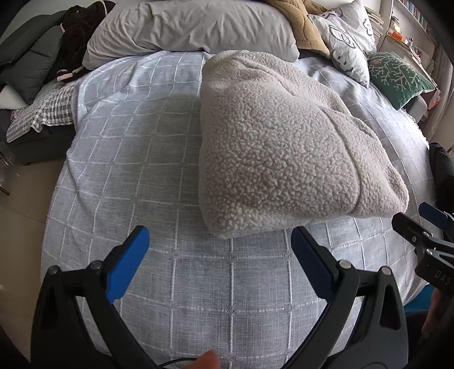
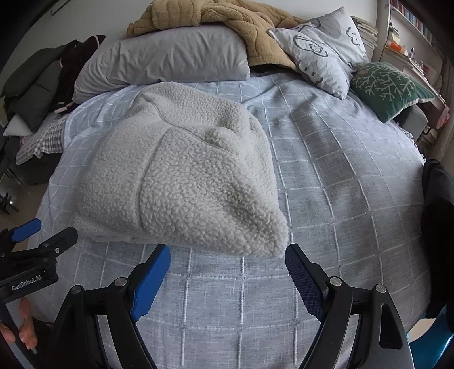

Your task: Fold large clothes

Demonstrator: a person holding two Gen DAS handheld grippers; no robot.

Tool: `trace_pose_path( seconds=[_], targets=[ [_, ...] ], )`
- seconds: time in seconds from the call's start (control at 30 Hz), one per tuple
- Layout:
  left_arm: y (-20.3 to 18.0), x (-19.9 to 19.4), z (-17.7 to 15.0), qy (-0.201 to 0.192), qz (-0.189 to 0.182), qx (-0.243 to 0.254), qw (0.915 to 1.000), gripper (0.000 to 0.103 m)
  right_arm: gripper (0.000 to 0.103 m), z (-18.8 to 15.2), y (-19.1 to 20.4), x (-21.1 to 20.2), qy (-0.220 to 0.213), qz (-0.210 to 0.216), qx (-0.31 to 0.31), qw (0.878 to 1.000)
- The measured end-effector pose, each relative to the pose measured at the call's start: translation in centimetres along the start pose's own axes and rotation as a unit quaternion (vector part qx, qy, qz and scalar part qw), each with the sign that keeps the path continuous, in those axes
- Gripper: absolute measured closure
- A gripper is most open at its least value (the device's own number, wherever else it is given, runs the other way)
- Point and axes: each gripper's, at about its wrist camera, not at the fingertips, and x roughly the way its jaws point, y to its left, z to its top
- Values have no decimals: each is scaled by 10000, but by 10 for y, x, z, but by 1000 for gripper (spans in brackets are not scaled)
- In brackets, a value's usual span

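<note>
Left wrist view: left gripper [image 1: 220, 238] jaws spread, empty, lower centre.
Right wrist view: right gripper [image 2: 227, 255] jaws spread, empty.
Fleece garment [image 2: 181, 181]: folded on checked bedspread [image 2: 326, 170], centre-left, just beyond fingertips.

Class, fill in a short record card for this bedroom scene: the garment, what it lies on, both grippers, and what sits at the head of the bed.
garment: fleece jacket, cream, folded into a thick bundle
surface: bed cover, grey with white check lines
left gripper: jaws open, empty, just short of the jacket's near edge
right gripper: jaws open, empty, near the jacket's near corner
head of bed: grey pillow, tan blanket, printed pillow, green cushion
</note>
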Motion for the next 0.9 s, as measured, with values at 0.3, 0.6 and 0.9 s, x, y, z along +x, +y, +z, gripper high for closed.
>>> trace_pose_path(
  seconds=[0.3, 0.6, 0.9],
  targets=[
    [0, -2, 0, -49, 34, -51, 10000, 3, 18, 0, 1, -2, -55, -77, -42, 9999],
    [4, -4, 0, -93, 64, -129, 9999, 3, 18, 0, 8, 1, -56, -95, -138, 9998],
    [2, -3, 0, -94, 73, -90, 9999, 3, 18, 0, 9, 2, -32, -81, -181, 9998]
  ],
)
